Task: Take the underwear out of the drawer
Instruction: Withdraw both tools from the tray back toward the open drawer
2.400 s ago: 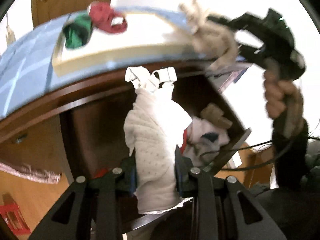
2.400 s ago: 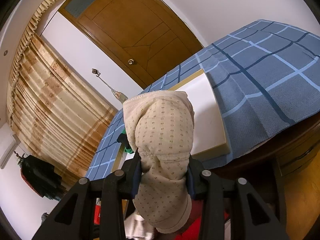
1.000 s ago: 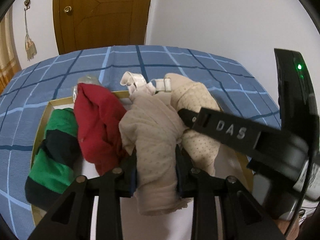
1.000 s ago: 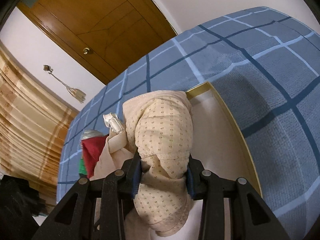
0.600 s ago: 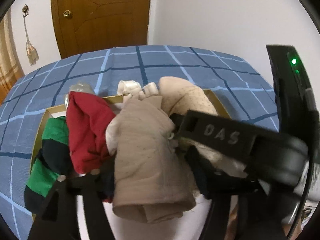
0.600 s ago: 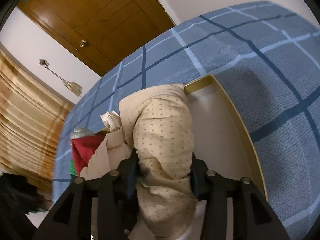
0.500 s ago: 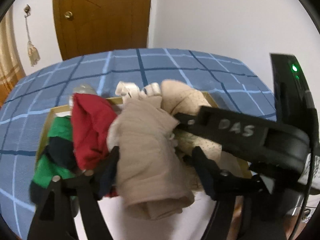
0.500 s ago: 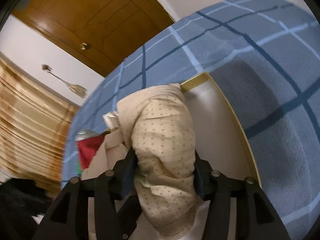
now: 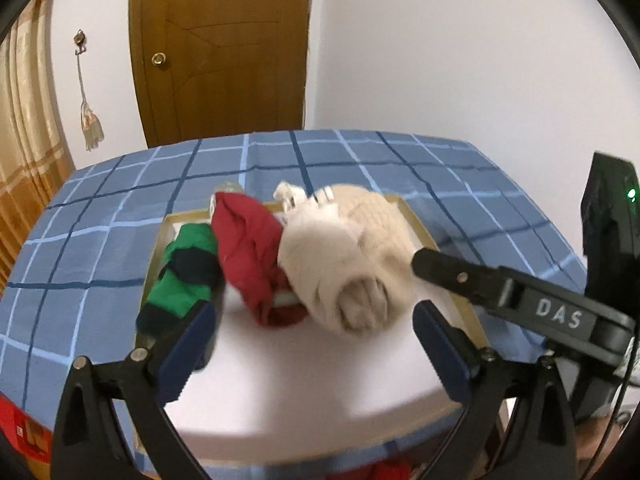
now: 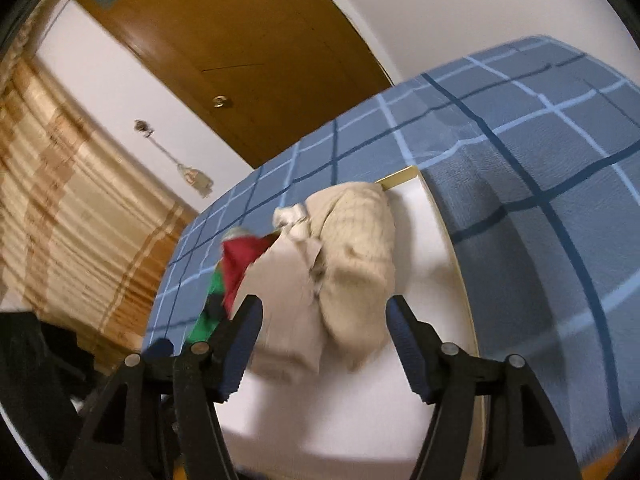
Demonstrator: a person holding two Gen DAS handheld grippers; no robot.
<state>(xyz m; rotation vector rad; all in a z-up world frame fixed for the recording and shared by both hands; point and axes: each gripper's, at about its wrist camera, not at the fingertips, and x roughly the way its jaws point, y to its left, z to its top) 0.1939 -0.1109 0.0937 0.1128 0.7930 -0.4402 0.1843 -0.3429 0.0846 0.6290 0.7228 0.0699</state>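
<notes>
Several rolled pieces of underwear lie in a row on a white board [image 9: 304, 380] on the blue checked cloth: green-and-black [image 9: 182, 276], red [image 9: 252, 256], pale cream [image 9: 324, 268] and dotted beige [image 9: 384, 232]. My left gripper [image 9: 312, 336] is open and empty, just in front of the cream and red pieces. My right gripper [image 10: 324, 328] is open and empty, its fingers either side of the cream roll [image 10: 288, 304] and the dotted beige roll [image 10: 356, 256]. The right gripper's finger [image 9: 500, 292] also shows in the left wrist view. The drawer is out of view.
The board has a gold rim [image 9: 420, 228] and lies on a table with a blue checked cloth [image 9: 100, 248]. A wooden door [image 9: 224, 52] and white wall stand behind. A striped curtain [image 10: 68, 208] hangs at the left.
Both grippers have opened and let go of their rolls, which now lie on the board beside the red and green pieces. Both grippers have drawn back a little.
</notes>
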